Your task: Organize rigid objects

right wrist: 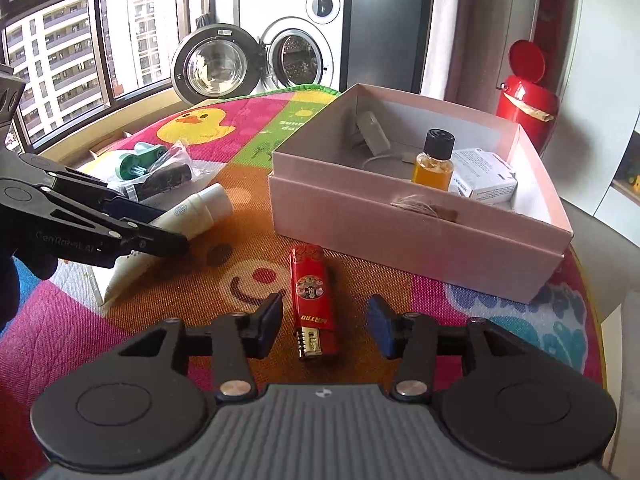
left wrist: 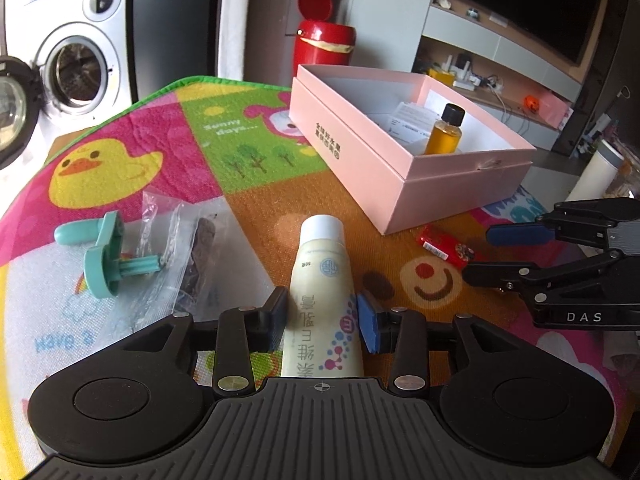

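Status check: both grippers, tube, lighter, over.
Left gripper astride cream tube. Right gripper open around red lighter. Pink box ahead, path clear.

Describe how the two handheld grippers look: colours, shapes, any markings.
Both grippers, left and right, are black linkage frames with silver rivets, two round discs and a ribbed grey base. Each has one black pad and one blue pad. White lettering marks their sides.

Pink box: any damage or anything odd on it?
Yes. The pink box has a frayed tear on its near rim, with fibres sticking out of the torn edge. Inside, the small amber bottle stands upright and capped, nothing spilled. The lighter and the cream tube lie outside it on the mat.
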Motion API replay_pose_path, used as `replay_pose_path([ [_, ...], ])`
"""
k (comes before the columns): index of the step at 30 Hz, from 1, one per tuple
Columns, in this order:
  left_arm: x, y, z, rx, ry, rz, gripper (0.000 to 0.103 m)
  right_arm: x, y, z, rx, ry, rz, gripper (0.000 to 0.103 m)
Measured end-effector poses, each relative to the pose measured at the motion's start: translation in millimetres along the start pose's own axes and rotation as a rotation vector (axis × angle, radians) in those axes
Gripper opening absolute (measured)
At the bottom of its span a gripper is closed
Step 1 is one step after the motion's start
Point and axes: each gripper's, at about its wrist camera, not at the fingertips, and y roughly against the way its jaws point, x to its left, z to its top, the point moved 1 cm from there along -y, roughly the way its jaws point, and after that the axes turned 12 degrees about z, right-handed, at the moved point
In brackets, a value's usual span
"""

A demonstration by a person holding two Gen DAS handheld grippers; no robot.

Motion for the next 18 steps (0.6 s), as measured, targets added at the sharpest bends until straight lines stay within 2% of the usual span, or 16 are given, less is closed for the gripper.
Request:
replay_pose_path([
  [1,-0.8,-0.7,0.6,0.002,0.005,0.004,0.041,0.2,-4.4,3.0,0.013,0.001,0.004,0.047],
  [6,4.2,-2.5,2.1,0.018,0.114,0.002,0.041,12.5,-9.2,5.9,0.056,0.061,0.024,0.023],
  [10,-2.5,4.9,-4.1,-0.006,0.079,0.012,0.039,14.8,3.0,-1.3,0.079,0.067,0.041,0.023],
  [14,-20.6,23.3,-21.5,-0.032,0.038,-0.006,0.038,10.8,33.8,-13.2,0.069,0.061,0.049,0.022],
  [15,-26.1,29.4,-25.8,-0.039,0.023,-0.012,0.031,9.2,41.8,-14.7,0.062,0.054,0.048,0.022],
  [16,-31.7,36.3,-29.1,-0.045,0.009,-0.019,0.028,6.4,54.6,-15.5,0.049,0.045,0.045,0.022],
  [18,-41.6,52.4,-32.4,-0.067,-0.003,-0.049,0.028,2.1,79.6,-13.3,0.011,0.033,0.034,0.022],
])
